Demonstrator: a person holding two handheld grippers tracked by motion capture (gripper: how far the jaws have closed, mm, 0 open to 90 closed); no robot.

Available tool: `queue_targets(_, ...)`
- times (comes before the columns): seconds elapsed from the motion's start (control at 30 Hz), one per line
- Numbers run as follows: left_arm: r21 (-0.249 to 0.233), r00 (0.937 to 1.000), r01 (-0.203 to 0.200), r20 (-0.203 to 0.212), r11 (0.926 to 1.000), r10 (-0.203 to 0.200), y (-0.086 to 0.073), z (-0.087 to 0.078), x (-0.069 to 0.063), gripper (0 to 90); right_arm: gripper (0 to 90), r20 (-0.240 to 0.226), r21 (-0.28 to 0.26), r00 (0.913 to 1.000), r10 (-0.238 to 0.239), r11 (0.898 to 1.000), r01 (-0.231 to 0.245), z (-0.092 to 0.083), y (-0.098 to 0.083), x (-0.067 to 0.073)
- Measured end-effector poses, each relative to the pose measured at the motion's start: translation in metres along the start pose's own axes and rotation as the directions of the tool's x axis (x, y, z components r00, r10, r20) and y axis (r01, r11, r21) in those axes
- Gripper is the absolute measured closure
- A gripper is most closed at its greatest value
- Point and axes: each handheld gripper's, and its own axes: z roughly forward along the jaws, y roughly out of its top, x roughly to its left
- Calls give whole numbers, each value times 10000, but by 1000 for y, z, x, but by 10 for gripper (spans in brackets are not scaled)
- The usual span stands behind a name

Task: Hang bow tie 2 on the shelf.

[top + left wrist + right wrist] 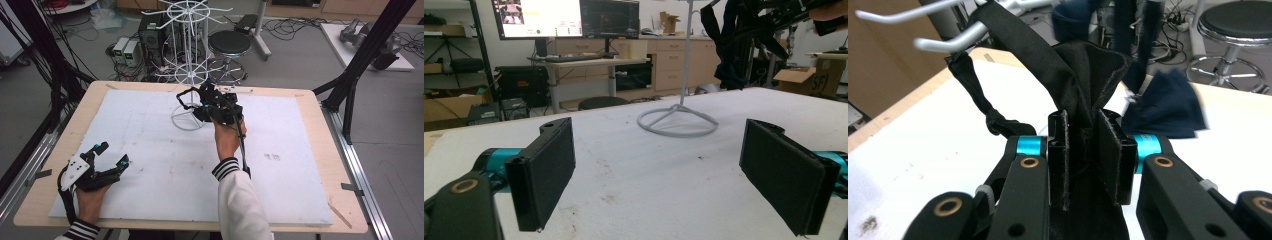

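The right gripper (200, 102) is held out over the far middle of the table, beside the white wire rack (189, 65), with the forearm in a white sleeve stretched forward from the near edge. Its jaws are seen clamped on a black fabric item (1083, 75), which is pinched between the pads and rises in folds toward the rack's grey hooks (943, 42); a thin strap of it is looped to one side. The left gripper (111, 157) is rested low near the table's near left corner, its jaws spread wide with nothing between them. The table (310, 100) is covered by a scuffed white sheet (150, 150) inside a pale wooden border. A round black stool (229, 43), computer boxes and cables are seen on the grey floor beyond.
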Motion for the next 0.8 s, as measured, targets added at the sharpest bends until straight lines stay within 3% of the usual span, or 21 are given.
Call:
queue_targets(0.1,-4,10000,1,0,10000,-1,0,0,0,151,758,-18,76,9999,135,9999,-135,-1,0,-3)
queue_targets(0.5,-27,10000,-9,-8,10000,9,0,0,0,151,721,-99,-88,9997,-205,9998,204,-4,-1,-9)
queue_targets(0.67,-26,10000,-6,-3,10000,6,0,0,0,151,537,-385,-278,9989,-270,9993,259,-5,-1,-10)
queue_targets(0.8,-13,10000,12,-3,10000,-12,0,0,0,151,282,-109,-350,9980,-625,9975,621,-6,-1,-8)
